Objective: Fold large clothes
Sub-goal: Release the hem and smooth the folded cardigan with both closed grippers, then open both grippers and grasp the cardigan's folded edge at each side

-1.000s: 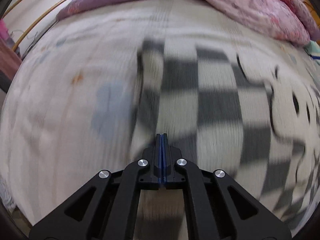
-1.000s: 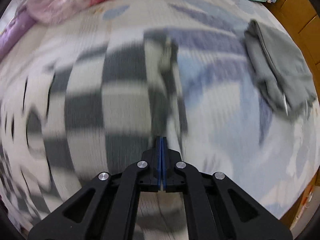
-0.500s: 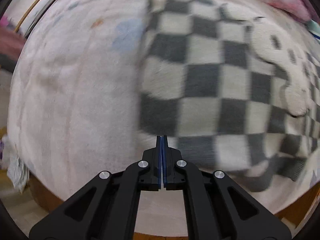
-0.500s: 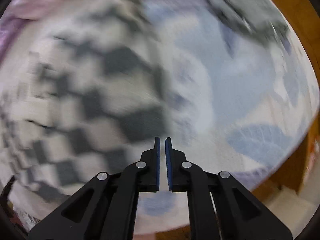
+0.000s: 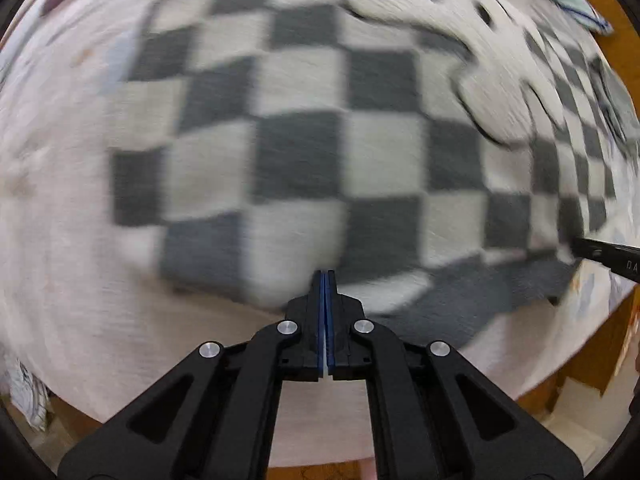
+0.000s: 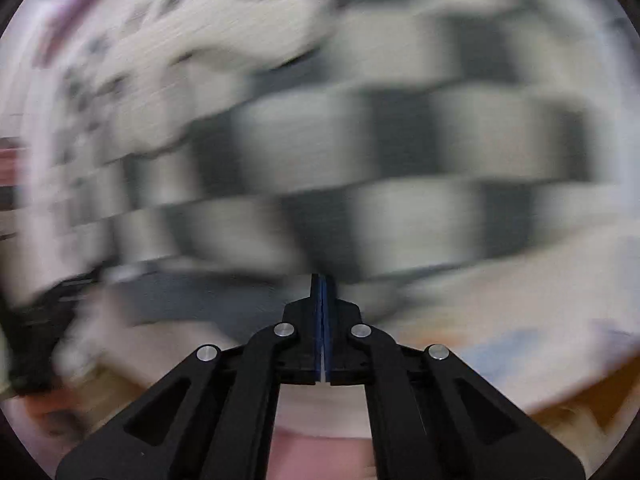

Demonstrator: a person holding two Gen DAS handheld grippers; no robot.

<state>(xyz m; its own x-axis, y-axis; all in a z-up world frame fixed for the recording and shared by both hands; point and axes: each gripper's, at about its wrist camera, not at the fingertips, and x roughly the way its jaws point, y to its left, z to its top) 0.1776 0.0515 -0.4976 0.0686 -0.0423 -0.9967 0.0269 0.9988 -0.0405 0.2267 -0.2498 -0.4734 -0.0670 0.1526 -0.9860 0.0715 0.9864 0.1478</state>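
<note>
Item: checkered garment (image 5: 304,152), lying spread on the bed (image 5: 60,240), near hem by the bed's edge. Left hand-held gripper (image 5: 325,280) and right hand-held gripper (image 6: 324,284): both pressed together, pinching nothing. Progress, judged: partway folded at most; further folds remain.

"DA" only, on black gripper part (image 5: 616,262).

Both wrist views looking straight down, close, sharing the checkered garment (image 5: 304,152) on the bed (image 5: 60,240)
</note>
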